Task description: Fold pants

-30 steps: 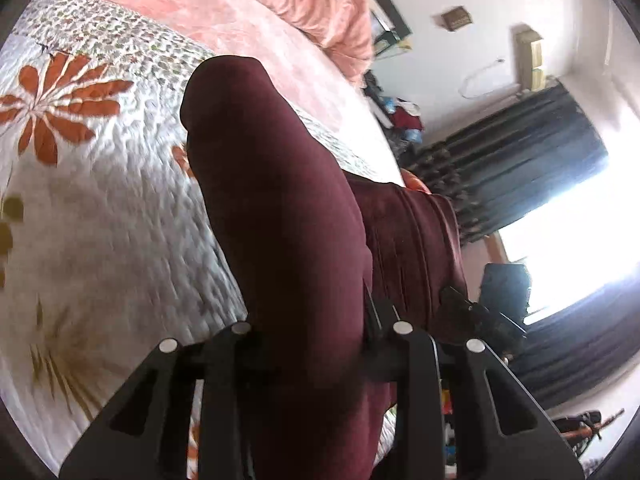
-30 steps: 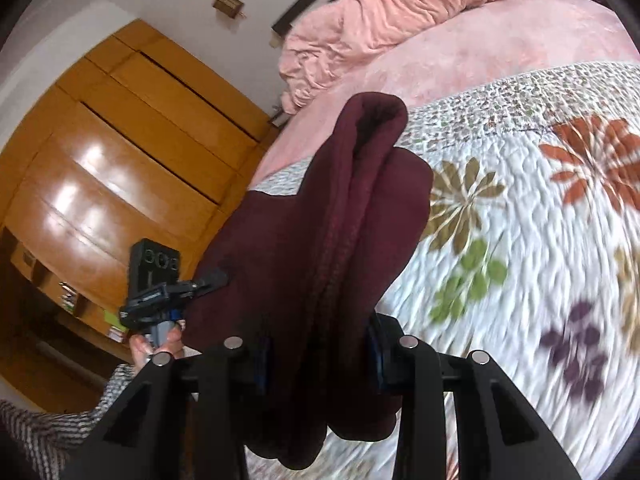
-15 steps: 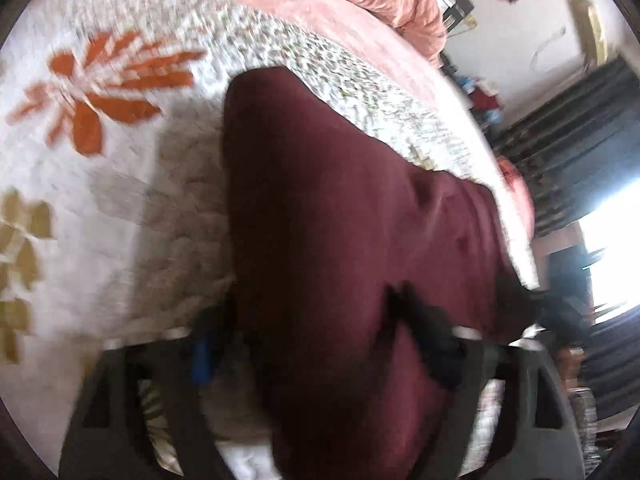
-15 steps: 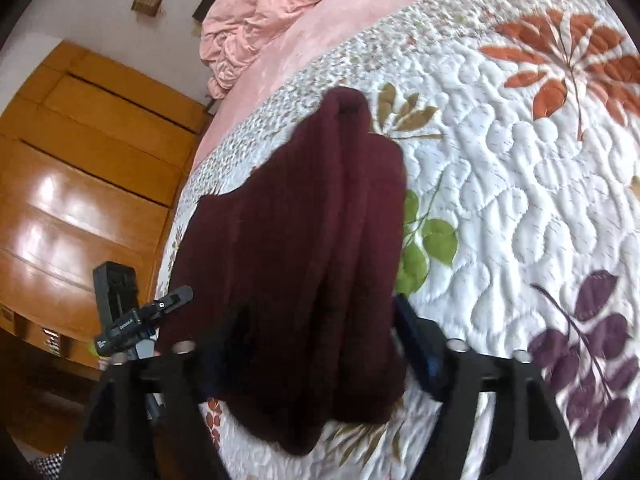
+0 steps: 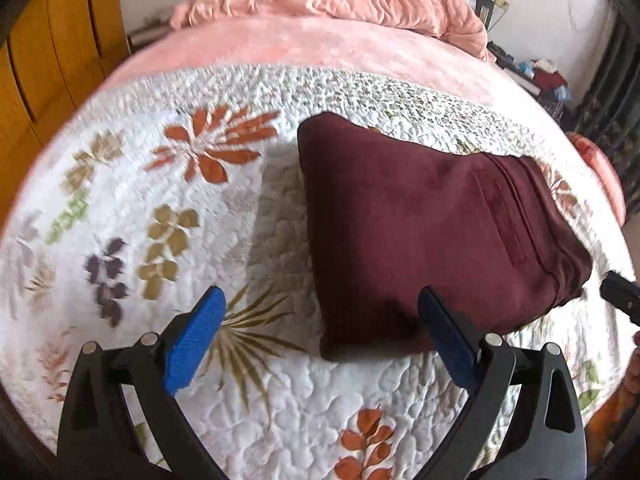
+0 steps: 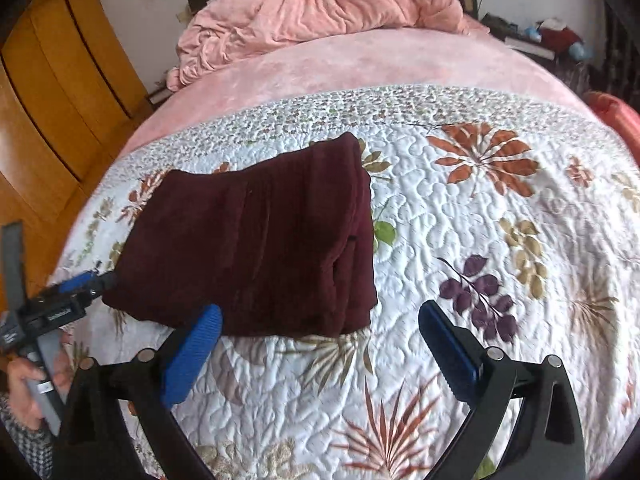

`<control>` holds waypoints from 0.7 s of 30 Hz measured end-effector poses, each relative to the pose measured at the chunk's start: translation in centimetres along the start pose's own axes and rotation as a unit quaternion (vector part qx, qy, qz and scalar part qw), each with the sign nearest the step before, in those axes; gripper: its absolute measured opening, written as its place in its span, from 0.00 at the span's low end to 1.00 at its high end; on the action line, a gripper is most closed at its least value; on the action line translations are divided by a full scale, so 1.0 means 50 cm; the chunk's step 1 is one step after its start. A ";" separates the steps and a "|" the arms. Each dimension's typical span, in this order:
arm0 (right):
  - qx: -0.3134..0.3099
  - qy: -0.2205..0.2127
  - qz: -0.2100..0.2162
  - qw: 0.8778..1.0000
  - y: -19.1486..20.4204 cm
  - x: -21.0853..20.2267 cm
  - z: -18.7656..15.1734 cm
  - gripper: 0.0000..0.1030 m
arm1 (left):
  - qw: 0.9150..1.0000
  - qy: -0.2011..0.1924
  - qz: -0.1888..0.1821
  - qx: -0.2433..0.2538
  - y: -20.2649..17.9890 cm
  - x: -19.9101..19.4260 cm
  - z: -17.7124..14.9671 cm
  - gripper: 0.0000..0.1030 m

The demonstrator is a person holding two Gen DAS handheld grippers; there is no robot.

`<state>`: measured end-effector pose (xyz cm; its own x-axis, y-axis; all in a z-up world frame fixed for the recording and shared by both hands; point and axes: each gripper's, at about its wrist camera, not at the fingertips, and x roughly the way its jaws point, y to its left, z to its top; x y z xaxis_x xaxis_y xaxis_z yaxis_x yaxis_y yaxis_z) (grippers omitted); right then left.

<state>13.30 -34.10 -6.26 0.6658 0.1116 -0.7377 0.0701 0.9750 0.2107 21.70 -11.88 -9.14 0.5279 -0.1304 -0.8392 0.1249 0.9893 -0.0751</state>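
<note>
- The pants (image 5: 432, 232), maroon and folded into a thick block, lie flat on the quilt (image 5: 132, 216) at centre right of the left wrist view; in the right wrist view they (image 6: 256, 248) sit left of centre.
- Left gripper (image 5: 322, 336): jaws spread wide and released, holding nothing. Its right blue pad overlaps the near edge of the pants in the frame; whether it touches them cannot be told.
- Right gripper (image 6: 320, 344): jaws likewise wide apart and empty, just before the pants' near edge, its left pad overlapping that edge in the frame.
- In the right wrist view the left gripper (image 6: 86, 282) shows at the left edge, its tip at the pants' left corner, held by a hand (image 6: 24, 384).
- A pink sheet (image 6: 352, 68) covers the bed beyond the quilt, with a crumpled pink blanket (image 6: 320, 4) at top centre.
- A wooden wardrobe (image 6: 60, 80) fills the upper left.
- Dark curtains (image 5: 612, 112) hang at the right edge.
</note>
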 end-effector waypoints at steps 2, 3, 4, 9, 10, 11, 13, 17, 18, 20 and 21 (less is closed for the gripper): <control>0.010 -0.001 0.002 1.000 0.007 -0.011 -0.007 0.96 | 1.000 -0.006 0.003 0.008 -0.005 -0.017 -0.013 0.94; 0.017 0.000 0.005 1.000 0.009 -0.016 -0.011 0.96 | 1.000 -0.008 -0.001 0.008 -0.006 -0.025 -0.016 0.94; 0.019 0.000 0.008 1.000 0.011 -0.014 -0.008 0.96 | 1.000 -0.009 0.001 0.006 -0.007 -0.034 -0.023 0.94; 0.017 0.000 -0.011 1.000 0.032 -0.037 -0.022 0.96 | 1.000 -0.026 0.005 -0.002 -0.010 -0.088 -0.036 0.94; 0.017 0.003 -0.017 1.000 0.038 -0.042 -0.025 0.96 | 0.999 -0.030 0.011 -0.002 -0.011 -0.103 -0.039 0.94; 0.016 0.003 -0.020 1.000 0.039 -0.044 -0.024 0.96 | 0.999 -0.034 0.018 -0.001 -0.013 -0.116 -0.041 0.94; 0.016 0.000 -0.023 1.000 0.048 -0.056 -0.027 0.96 | 0.999 -0.042 0.022 -0.001 -0.015 -0.139 -0.042 0.94; 0.024 -0.007 -0.022 0.999 0.061 -0.083 -0.030 0.96 | 0.998 -0.063 0.024 0.007 -0.025 -0.197 -0.048 0.94; 0.023 -0.009 -0.025 0.999 0.068 -0.091 -0.031 0.96 | 0.997 -0.069 0.025 0.011 -0.030 -0.214 -0.050 0.94; 0.015 -0.015 -0.033 0.999 0.080 -0.106 -0.032 0.96 | 0.997 -0.077 0.022 0.016 -0.035 -0.236 -0.052 0.94; 0.011 -0.019 -0.036 0.999 0.087 -0.115 -0.032 0.96 | 0.996 -0.082 0.020 0.017 -0.038 -0.249 -0.053 0.94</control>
<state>8.58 -30.18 -2.16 0.6865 0.0337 -0.7263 0.1342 0.9759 0.1722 12.68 -11.95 0.02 0.6632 -0.1020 -0.7415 0.1273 0.9916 -0.0226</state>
